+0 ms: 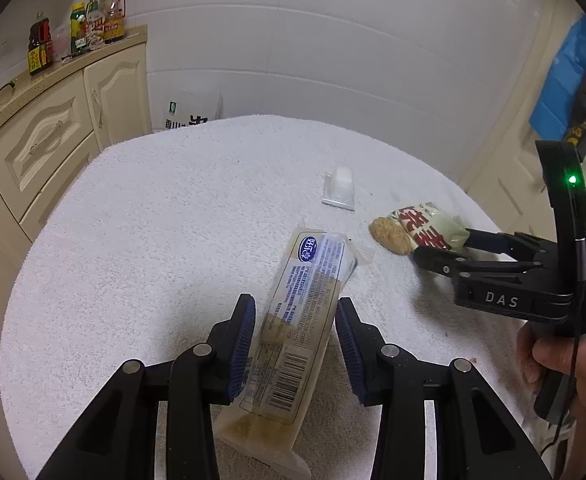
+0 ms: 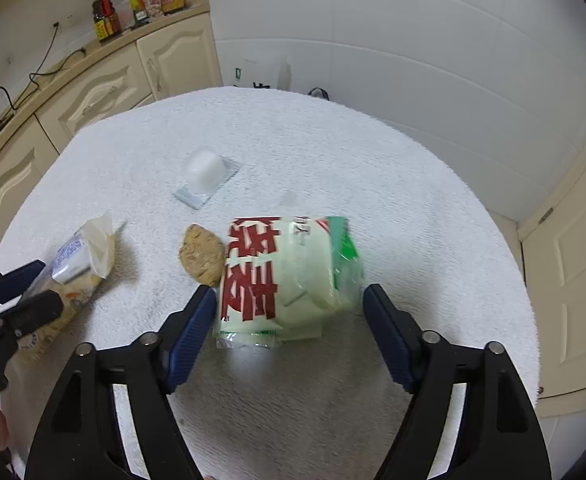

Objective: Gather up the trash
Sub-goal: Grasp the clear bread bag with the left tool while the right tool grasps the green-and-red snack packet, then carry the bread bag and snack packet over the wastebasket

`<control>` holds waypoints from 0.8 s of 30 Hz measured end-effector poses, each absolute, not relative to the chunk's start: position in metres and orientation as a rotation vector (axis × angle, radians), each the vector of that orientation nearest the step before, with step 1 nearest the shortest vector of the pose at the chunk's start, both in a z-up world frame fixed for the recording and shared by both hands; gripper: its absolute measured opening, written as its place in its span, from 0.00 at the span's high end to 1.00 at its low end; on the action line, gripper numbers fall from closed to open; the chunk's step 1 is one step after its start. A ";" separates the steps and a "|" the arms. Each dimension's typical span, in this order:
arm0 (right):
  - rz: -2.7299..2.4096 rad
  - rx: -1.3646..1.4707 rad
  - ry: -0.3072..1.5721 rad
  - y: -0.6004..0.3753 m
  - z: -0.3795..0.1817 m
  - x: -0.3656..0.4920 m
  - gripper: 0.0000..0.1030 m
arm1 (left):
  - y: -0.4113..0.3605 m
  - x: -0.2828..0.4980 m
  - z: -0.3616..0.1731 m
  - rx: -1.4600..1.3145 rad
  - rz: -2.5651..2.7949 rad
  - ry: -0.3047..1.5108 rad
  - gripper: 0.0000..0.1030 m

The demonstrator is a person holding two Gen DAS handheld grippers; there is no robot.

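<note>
My left gripper [image 1: 296, 300] is shut on a long clear wrapper [image 1: 305, 320] with a blue logo and a barcode, held tilted above the white towel-covered table [image 1: 153, 220]. The right wrist view shows that wrapper [image 2: 81, 264] in the left gripper [image 2: 47, 284] at the left edge. My right gripper [image 2: 289, 289] stands open around a green and white packet [image 2: 285, 276] with red characters; its left pad is at the packet's edge and its right pad is just clear of it. A brown biscuit piece [image 2: 203, 256] lies against the packet. A small clear plastic cup [image 2: 207, 178] lies farther back.
Cream cabinets [image 1: 53, 140] run along the left, with several bottles [image 1: 77, 28] on the counter. A white printed bag [image 1: 189, 114] stands behind the table. A cream door [image 2: 573, 280] is at the right. A person's hand [image 1: 553, 356] holds the right gripper [image 1: 441, 246].
</note>
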State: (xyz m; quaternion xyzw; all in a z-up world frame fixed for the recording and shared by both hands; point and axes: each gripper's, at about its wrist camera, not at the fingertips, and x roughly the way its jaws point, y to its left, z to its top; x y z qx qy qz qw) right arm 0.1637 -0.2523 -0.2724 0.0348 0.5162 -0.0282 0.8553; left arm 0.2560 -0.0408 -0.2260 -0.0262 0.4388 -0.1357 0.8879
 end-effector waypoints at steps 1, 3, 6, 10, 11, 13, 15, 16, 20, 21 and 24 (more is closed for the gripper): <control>-0.065 0.066 1.087 -0.254 -0.273 0.164 0.21 | -0.040 0.258 -0.226 -0.057 -0.281 0.911 0.63; -0.063 0.041 1.105 -0.253 -0.278 0.166 0.20 | -0.039 0.261 -0.228 -0.060 -0.285 0.913 0.63; -0.050 0.043 1.069 -0.253 -0.282 0.167 0.23 | -0.040 0.266 -0.232 -0.059 -0.286 0.919 0.65; -0.057 0.059 1.059 -0.253 -0.279 0.162 0.34 | -0.051 0.272 -0.241 -0.005 -0.291 0.947 0.65; -0.059 0.067 1.057 -0.254 -0.279 0.160 0.34 | -0.055 0.274 -0.243 0.017 -0.288 0.952 0.65; -0.068 0.093 1.053 -0.256 -0.277 0.154 0.34 | -0.059 0.280 -0.247 0.044 -0.286 0.952 0.64; -0.076 0.141 1.043 -0.260 -0.273 0.146 0.34 | -0.064 0.283 -0.251 0.035 -0.290 0.954 0.65; -0.077 0.160 1.037 -0.263 -0.270 0.143 0.34 | -0.064 0.286 -0.252 0.031 -0.288 0.949 0.69; -0.077 0.230 0.997 -0.275 -0.254 0.123 0.34 | -0.064 0.289 -0.253 -0.015 -0.306 0.946 0.72; -0.078 0.249 0.982 -0.278 -0.249 0.117 0.34 | -0.065 0.289 -0.252 -0.014 -0.306 0.939 0.72; -0.087 0.273 0.947 -0.286 -0.234 0.102 0.34 | -0.074 0.276 -0.244 -0.040 -0.298 0.911 0.72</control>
